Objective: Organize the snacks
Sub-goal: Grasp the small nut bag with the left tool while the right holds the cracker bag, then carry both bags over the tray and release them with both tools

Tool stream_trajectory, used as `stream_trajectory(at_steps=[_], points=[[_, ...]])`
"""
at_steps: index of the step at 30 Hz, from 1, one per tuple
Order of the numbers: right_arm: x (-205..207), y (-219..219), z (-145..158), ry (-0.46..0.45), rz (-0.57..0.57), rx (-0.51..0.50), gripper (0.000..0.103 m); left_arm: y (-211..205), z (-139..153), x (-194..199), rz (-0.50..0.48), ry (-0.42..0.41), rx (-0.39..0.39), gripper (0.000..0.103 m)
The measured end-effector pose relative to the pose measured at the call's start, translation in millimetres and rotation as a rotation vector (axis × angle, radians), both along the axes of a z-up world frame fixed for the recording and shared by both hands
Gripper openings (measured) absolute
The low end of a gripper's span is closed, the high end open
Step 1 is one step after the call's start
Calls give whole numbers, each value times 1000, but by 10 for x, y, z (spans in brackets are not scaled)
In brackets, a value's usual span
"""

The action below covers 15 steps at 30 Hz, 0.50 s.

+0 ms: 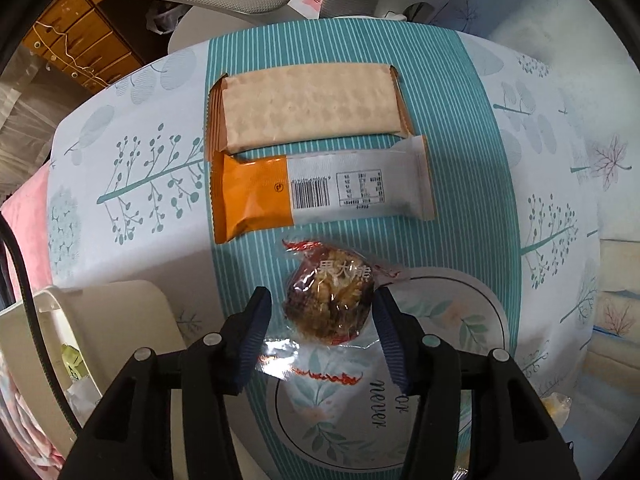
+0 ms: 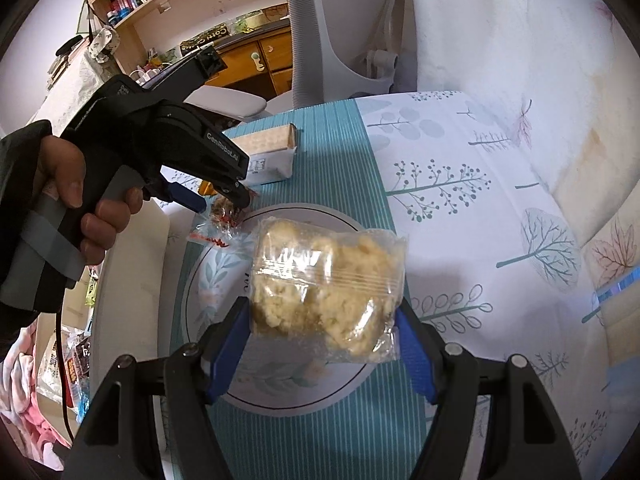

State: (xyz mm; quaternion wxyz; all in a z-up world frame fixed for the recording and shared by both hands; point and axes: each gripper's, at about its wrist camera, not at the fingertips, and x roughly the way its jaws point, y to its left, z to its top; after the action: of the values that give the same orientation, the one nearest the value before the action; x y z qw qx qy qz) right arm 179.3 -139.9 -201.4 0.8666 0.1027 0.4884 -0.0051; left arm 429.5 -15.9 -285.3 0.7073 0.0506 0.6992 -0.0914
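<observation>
**Two snacks, two grippers, one patterned cloth**

The nut cake (image 1: 330, 304) in its clear wrapper lies on the surface (image 1: 540, 128), at the edge of the printed ring on the cloth, just in front of the orange pack (image 1: 320, 192) and, behind that, the beige pack (image 1: 310, 108). It looks light, with a crumbly round middle and crinkly, slick film at both ends. The judgement here: take it across the firm middle, gently, since the film tails would slip and a hard squeeze could crack it.

The left gripper (image 1: 322, 332) stands right over it, fingers (image 1: 254, 336) apart and straddling the cake. The far finger sits at the cake's edge, whether touching or just beside cannot be told; the near finger shows a clear gap. Nothing is clamped yet.

Over to the right gripper (image 2: 324, 344): its fingers (image 2: 228, 352) are closed on the crumb bag (image 2: 326, 288), a clear pouch of pale, lumpy pieces, held at its lower corners above the printed ring. The bag is soft and light, the contents brittle, and the loose film bulges upward from the grip. A firmer pinch would likely crush what is inside.

In the right view the person's hand (image 2: 80, 204) holds the left gripper's handle, nose down at the cake. A white bin (image 1: 120, 320) sits at the surface's left edge, with wrapped items visible below it.
</observation>
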Motion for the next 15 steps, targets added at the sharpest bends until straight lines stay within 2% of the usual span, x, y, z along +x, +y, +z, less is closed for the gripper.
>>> stream_trajectory(at_steps=[7, 15], points=[[5, -3, 27, -2, -14, 1, 70, 45, 25, -23, -8, 17, -9, 47], [-25, 162, 177, -31, 4, -8, 70, 110, 490, -258, -57, -31, -63, 47]])
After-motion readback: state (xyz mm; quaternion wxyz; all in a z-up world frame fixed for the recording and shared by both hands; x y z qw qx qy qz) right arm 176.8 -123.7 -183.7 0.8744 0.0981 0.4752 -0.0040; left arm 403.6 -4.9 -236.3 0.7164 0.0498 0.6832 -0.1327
